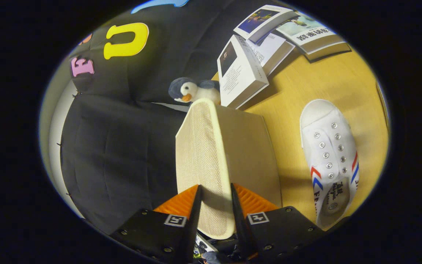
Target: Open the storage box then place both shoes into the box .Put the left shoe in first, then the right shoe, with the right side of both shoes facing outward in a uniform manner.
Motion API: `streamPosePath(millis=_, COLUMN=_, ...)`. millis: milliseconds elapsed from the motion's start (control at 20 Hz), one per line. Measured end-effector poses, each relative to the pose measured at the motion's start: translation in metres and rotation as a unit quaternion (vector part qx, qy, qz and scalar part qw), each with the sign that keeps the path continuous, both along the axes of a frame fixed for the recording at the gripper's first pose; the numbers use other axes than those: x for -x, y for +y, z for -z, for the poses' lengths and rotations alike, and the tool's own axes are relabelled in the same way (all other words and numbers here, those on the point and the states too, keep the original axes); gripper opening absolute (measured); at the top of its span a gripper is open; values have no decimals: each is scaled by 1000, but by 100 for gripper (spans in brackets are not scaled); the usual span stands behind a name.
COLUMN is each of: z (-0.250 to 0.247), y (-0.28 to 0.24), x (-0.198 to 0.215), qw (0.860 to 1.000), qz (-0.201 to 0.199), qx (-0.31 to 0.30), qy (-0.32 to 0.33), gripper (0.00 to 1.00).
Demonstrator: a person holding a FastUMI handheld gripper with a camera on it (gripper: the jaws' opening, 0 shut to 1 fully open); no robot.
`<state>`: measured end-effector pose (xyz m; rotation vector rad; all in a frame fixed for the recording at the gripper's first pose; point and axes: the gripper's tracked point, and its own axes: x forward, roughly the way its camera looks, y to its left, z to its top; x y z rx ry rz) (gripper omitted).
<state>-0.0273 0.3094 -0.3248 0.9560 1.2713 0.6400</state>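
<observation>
My gripper (214,192) is shut on the beige woven lid (205,161) of the storage box, one finger on each face of its edge. The lid stands raised on edge and runs away from the fingers toward the booth wall. Its plain inner side (251,154) faces the table. A white canvas shoe (330,157) with red and blue side stripes lies on the wooden table (343,84) to the right of the lid, toe pointing away from me. The box body and the second shoe are hidden.
A plush penguin (191,91) sits just beyond the far end of the lid. Several books (240,73) lie on the table behind it, one leaning close to the lid. Black cloth (123,146) hangs to the left.
</observation>
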Motion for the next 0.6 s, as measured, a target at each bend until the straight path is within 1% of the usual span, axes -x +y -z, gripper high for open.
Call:
streamPosePath(millis=50, z=-5, y=-4, x=-1, qw=1000, qz=5, qx=-2, qy=7, gripper=30)
streamPosePath(millis=100, z=-8, y=-4, x=-1, qw=1000, qz=7, qx=-4, qy=12, gripper=21)
streamPosePath(millis=150, z=-13, y=-2, x=-2, qw=1000, qz=6, qx=-8, qy=11, gripper=13)
streamPosePath(millis=200, z=-21, y=-1, x=-3, qw=1000, qz=2, qx=-17, qy=5, gripper=13)
streamPosePath(millis=300, z=-35, y=-1, x=-1, qw=1000, qz=-6, qx=-12, qy=-12, gripper=5)
streamPosePath(millis=550, z=-79, y=16, x=-4, qw=998, qz=-23, qx=-3, qy=-60, gripper=4)
streamPosePath(millis=600, z=-87, y=19, x=-6, qw=997, qz=-20, qx=5, qy=-71, gripper=4)
